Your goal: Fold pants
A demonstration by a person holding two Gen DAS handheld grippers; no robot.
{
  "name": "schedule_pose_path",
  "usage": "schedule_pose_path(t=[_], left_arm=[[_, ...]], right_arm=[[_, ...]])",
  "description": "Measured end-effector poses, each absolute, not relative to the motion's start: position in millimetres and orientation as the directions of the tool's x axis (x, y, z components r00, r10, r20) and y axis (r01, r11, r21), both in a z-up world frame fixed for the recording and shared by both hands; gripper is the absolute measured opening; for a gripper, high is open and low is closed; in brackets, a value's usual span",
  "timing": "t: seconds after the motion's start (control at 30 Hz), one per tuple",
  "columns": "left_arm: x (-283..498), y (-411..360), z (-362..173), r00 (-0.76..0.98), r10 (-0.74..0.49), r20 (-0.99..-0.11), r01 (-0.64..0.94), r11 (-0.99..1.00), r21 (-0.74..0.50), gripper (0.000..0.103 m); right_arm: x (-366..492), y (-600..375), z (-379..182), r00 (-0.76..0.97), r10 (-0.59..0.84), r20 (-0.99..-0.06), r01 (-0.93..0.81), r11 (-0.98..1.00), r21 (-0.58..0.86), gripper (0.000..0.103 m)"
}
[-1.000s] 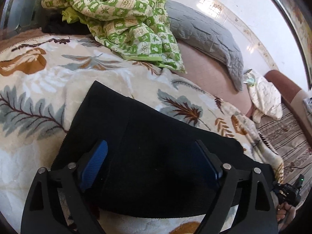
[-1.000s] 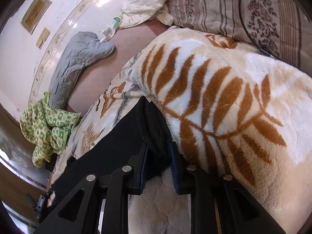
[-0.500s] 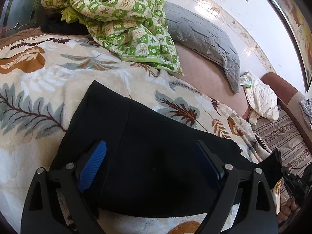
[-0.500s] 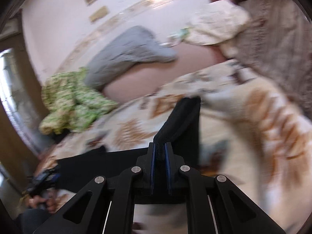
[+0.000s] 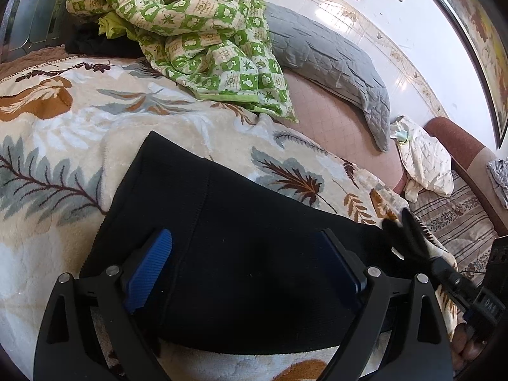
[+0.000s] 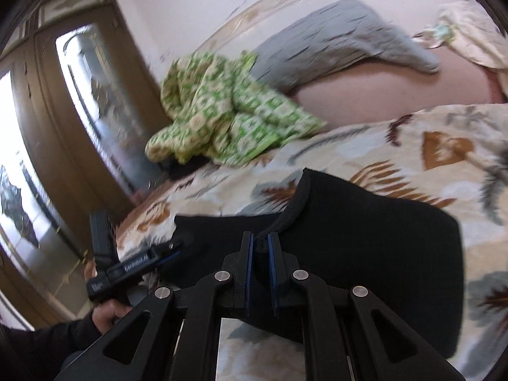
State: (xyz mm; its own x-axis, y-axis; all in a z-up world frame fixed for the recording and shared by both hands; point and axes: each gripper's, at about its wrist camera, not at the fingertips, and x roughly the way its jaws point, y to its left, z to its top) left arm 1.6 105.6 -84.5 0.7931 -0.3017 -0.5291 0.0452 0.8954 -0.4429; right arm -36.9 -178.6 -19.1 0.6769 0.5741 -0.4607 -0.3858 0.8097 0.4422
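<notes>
**Black pants half-lifted on the leaf-print bed**

From where I stand, the far left of the room is a dark wooden wardrobe (image 6: 38,158) with mirrored doors. Next comes a crumpled green-checked quilt (image 5: 203,38) at the head of the bed, and to its right a grey quilted pillow (image 5: 330,60) lying along the white wall.

The black pants (image 5: 247,254) lie across the cream blanket (image 5: 57,146) with its brown and grey leaves, in the middle of the bed. The left gripper (image 5: 244,270) hovers low over the near part of the pants with its jaws spread wide; the blue pads (image 5: 149,266) stand apart over the cloth and clamp nothing (the fabric beneath them lies flat). A hand (image 6: 108,311) in a dark sleeve holds that tool.

Further right, the right gripper (image 6: 260,254) is clenched on a bunched edge of the pants, the fabric pinched between its two blue pads. From that pinch the cloth rises in a rolled fold, while the rest spreads down to the right on the blanket.

At the far right a pale crumpled cloth (image 5: 425,162) sits at the end of a striped cushion (image 5: 454,222), beyond the bed's edge.
</notes>
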Motion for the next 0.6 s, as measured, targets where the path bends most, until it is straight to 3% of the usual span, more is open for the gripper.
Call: schedule_pose_path(t=[0.13,0.2,0.27,0.3,0.4,0.47,0.5,0.6], left_arm=[[2.9,101.6,-84.8,0.791,-0.292,-0.538,0.046,0.905,-0.423,0.094],[3.8,98.7,-84.7,0.787,-0.289,-0.545,0.051,0.911,-0.41,0.096],[4.1,97.9,-84.7,0.786,-0.291,-0.546,0.055,0.912,-0.407,0.098],[4.2,97.9,-84.6,0.785,-0.292,-0.546,0.056,0.911,-0.408,0.098],[4.7,97.5,-84.2,0.782,-0.292,-0.55,0.054,0.912,-0.407,0.099],[5.7,94.5,-79.2,0.773,-0.275,-0.572,0.044,0.922,-0.384,0.099],[7.2,90.9,-73.3,0.763,-0.276,-0.584,0.053,0.928,-0.369,0.099],[12.7,71.9,-48.3,0.728,-0.389,-0.565,0.162,0.898,-0.41,0.099]], right_arm=[[-24.3,-158.7,-43.4,0.613,0.574,-0.544,-0.378,0.817,0.436,0.009],[-17.2,-160.0,-64.9,0.556,0.592,-0.584,-0.344,0.803,0.487,0.016],[-17.2,-169.3,-66.3,0.539,0.628,-0.562,-0.327,0.77,0.547,0.017],[-22.0,-176.3,-58.4,0.539,0.641,-0.547,-0.328,0.757,0.564,0.026],[-42.2,-200.8,-34.9,0.555,0.657,-0.511,-0.351,0.742,0.572,0.028],[-58.4,-228.3,-15.1,0.593,0.628,-0.504,-0.36,0.767,0.532,0.03],[-64.6,-241.6,-5.9,0.622,0.592,-0.512,-0.352,0.796,0.493,0.036],[-81.8,-284.9,9.6,0.707,0.373,-0.601,-0.256,0.927,0.274,0.04]])
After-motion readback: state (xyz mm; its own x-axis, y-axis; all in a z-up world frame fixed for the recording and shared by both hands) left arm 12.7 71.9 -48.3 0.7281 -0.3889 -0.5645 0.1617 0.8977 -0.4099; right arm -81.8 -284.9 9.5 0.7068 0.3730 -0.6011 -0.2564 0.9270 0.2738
